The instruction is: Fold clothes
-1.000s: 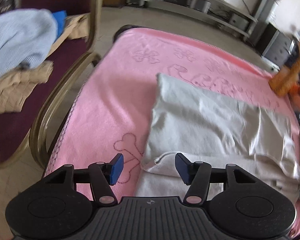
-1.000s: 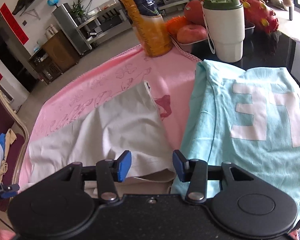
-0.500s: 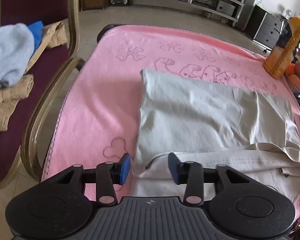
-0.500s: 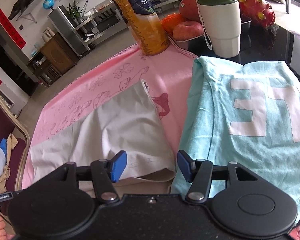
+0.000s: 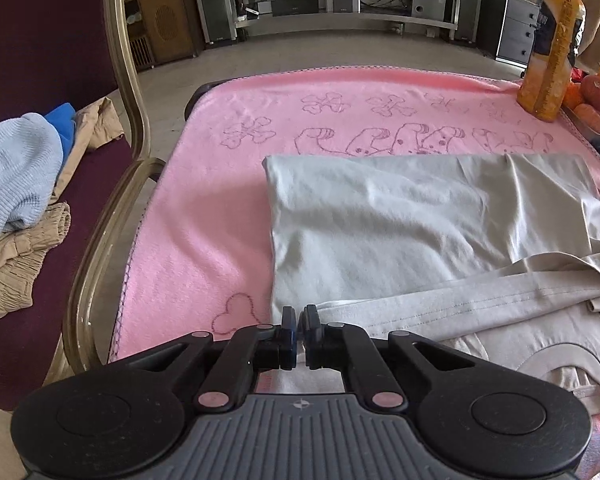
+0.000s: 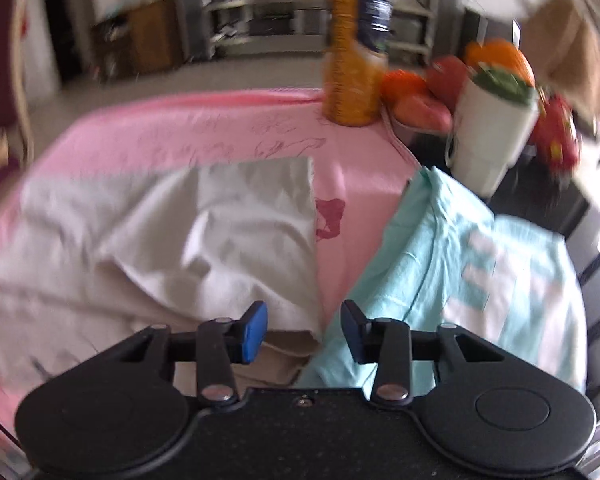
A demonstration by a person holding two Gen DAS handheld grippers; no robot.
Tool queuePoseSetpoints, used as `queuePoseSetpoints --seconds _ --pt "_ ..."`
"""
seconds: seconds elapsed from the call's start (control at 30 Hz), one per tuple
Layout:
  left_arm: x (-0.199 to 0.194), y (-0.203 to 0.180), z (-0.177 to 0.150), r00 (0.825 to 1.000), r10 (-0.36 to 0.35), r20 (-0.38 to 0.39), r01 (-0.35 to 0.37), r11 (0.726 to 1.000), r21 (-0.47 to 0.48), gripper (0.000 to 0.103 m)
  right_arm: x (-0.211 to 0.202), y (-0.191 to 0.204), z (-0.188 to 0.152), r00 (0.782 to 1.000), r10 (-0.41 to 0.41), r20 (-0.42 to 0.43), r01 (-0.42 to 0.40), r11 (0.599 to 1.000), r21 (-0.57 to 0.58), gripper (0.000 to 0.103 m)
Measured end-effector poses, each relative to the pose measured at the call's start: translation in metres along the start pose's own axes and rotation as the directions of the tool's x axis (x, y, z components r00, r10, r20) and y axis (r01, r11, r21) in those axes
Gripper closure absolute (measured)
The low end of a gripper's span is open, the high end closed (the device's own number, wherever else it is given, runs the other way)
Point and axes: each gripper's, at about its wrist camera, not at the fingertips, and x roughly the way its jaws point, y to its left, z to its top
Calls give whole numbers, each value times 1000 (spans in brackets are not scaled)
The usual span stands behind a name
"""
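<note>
Two grippers work at the near edge of a pink towel [image 5: 204, 216] spread over the table. The left gripper [image 5: 299, 326] has its fingers together, pinching the near-left corner of the grey garment [image 5: 400, 236]. This garment lies folded across the towel, with a beige layer [image 5: 500, 320] showing beneath its near edge. The right gripper [image 6: 304, 330] has just been closing, yet its fingers stand apart above the garment's near-right corner, pressing on nothing. A light blue shirt [image 6: 480, 272] with white lettering lies just right of the grey garment. At the far right stand a juice bottle [image 6: 354, 52], a white cup [image 6: 492, 132] and fruit [image 6: 420, 92]. More clothes [image 5: 16, 184] sit piled on a chair [image 5: 112, 184] to the left.
</note>
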Motion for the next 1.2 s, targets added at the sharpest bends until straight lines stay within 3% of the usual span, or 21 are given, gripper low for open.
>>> queuePoseSetpoints --seconds 0.13,0.23,0.4,0.5,0.63,0.7,0.77,0.83,0.93,1.0,1.03,1.1,1.2 --pt "0 0 -1 1000 7 3 -7 1000 0 100 6 20 -5 997 -78 6 78 981 -178 64" --pt "0 -2 -2 1000 13 3 -13 1000 8 100 13 31 -10 993 -120 0 115 951 -286 71" --pt "1 -5 -4 1000 21 10 -22 999 24 100 26 52 -26 980 -200 9 178 850 -495 76" --pt "2 -7 -6 1000 27 13 -27 999 35 100 31 58 -28 976 -215 26 195 821 -537 95" --pt "-6 -8 -6 998 35 60 -38 999 39 101 18 45 -11 982 -170 78 187 902 -390 99" --pt "-15 -7 -7 994 41 102 -44 998 35 101 4 26 2 986 -124 108 145 965 -218 99" --pt "-31 0 -11 984 47 171 -51 999 19 101 -8 -2 8 992 -61 109 62 998 -6 99" --pt "-47 6 -16 973 59 225 -61 998 4 102 -17 -31 5 995 13 102 -31 982 185 99" --pt "-61 9 -29 960 93 264 -103 994 24 101 -21 -64 -6 991 109 81 -131 913 385 99" --pt "-59 3 -40 973 94 210 -113 990 81 98 -16 -76 -16 989 147 27 -143 885 442 96" --pt "-57 -1 -46 978 106 181 -127 986 110 97 -14 -79 -21 988 154 5 -138 877 460 92" --pt "-57 -5 -57 974 165 153 -186 974 132 93 -15 -85 -28 990 136 -24 -107 865 491 61" --pt "-69 16 -59 988 84 130 -87 996 14 79 -25 -95 -33 994 105 14 -96 848 521 56"
